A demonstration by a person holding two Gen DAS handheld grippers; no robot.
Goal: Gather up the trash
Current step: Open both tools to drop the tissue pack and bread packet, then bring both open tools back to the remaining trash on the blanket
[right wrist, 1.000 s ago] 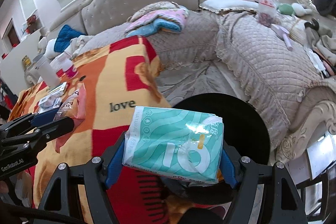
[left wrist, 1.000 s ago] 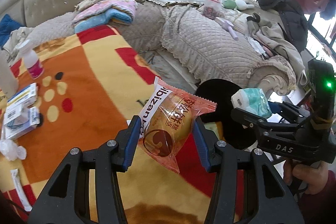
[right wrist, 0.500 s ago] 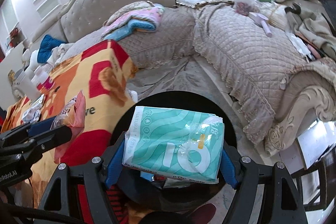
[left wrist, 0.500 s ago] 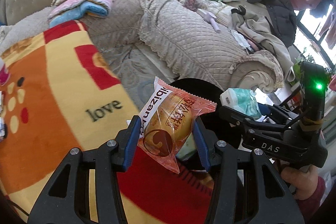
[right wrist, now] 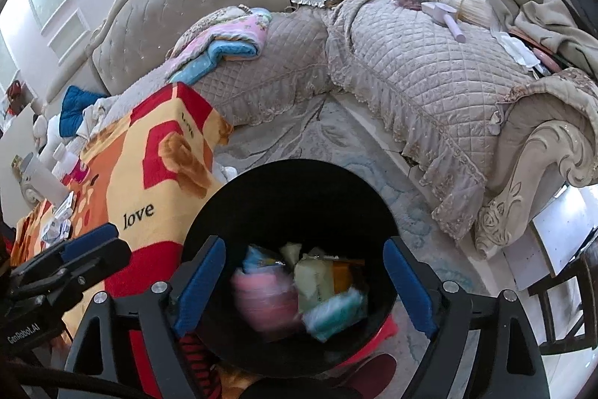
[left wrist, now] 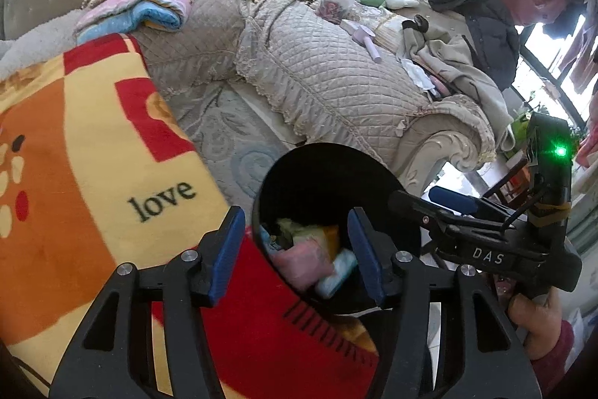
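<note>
A black round trash bin (left wrist: 321, 167) (right wrist: 291, 189) stands on the floor beside the blanket-covered table. Both grippers hover over it. My left gripper (left wrist: 295, 249) is open and empty. My right gripper (right wrist: 304, 283) is open and empty; it also shows in the left wrist view (left wrist: 448, 208). Inside the bin a pink snack packet (right wrist: 261, 298) (left wrist: 302, 262) and a teal tissue pack (right wrist: 336, 311) (left wrist: 334, 273) appear blurred, among other wrappers.
An orange, yellow and red blanket (left wrist: 93, 174) (right wrist: 149, 167) covers the table at left, with small boxes and bottles (right wrist: 56, 223) at its far end. A quilted beige sofa (left wrist: 336, 70) (right wrist: 429, 70) with clothes and clutter stands behind the bin.
Both grippers have opened. The snack packet has left the left gripper and the tissue pack has left the right gripper; both now lie in the bin. Both grippers moved over the bin.
</note>
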